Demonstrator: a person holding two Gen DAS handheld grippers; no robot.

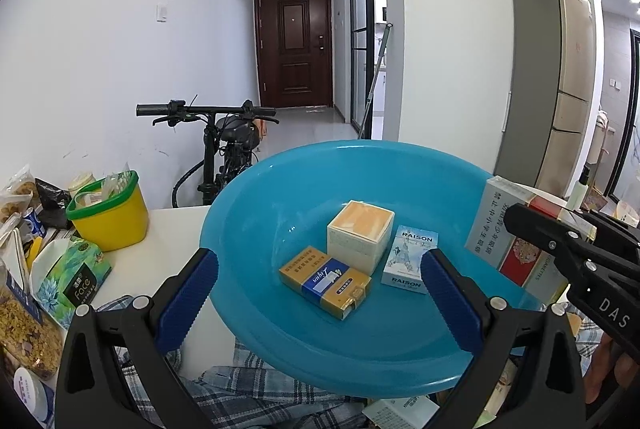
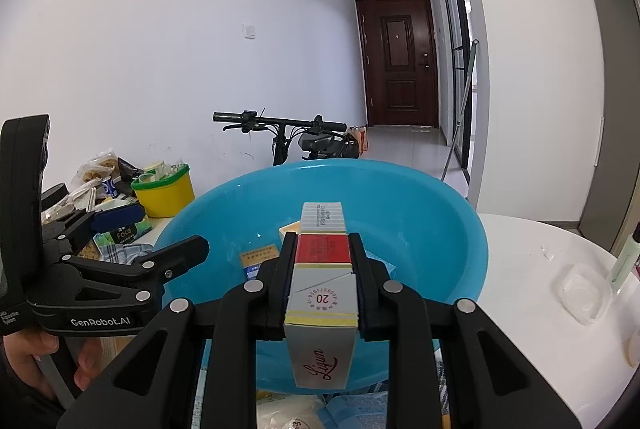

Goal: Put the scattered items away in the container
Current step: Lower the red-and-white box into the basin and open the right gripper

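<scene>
We saw the left tongs (image 1: 320, 289) spread wide with nothing between the blue pads, hovering over the near rim of the blue basin (image 1: 280, 189). Inside the basin lay three items: a yellow-and-blue cigarette pack (image 1: 325, 281) flat at the front, a cream cube box (image 1: 360, 235) just behind it and touching it, and a pale-blue RAISON pack (image 1: 410, 259) just right of the cube, leaning a bit. The right tongs (image 2: 322, 269) were clenched on a long grey-and-red cigarette carton (image 2: 322, 293), pads pressing both long sides, carton pointing forward over the basin's near rim and held above the basin, not inside it. In the left view that carton (image 1: 516, 229) showed at the basin's right edge, gripped by the black tongs from the right.

The basin sat on a white bench (image 2: 532, 249), partly over a plaid cloth (image 1: 240, 397). Left of the basin stood a yellow tub with a green rim (image 1: 108, 215), a green tissue pack (image 1: 72, 277) near it, and snack bags at the far left. On the bench right of the basin we noted a clear plastic container (image 2: 584, 293) and a slim green bottle (image 2: 624, 257). A hand (image 2: 44, 349) held the left tongs' handle. More boxes lay under the basin's near edge; we could not read them. A bicycle (image 1: 224, 133) stood behind the bench.
</scene>
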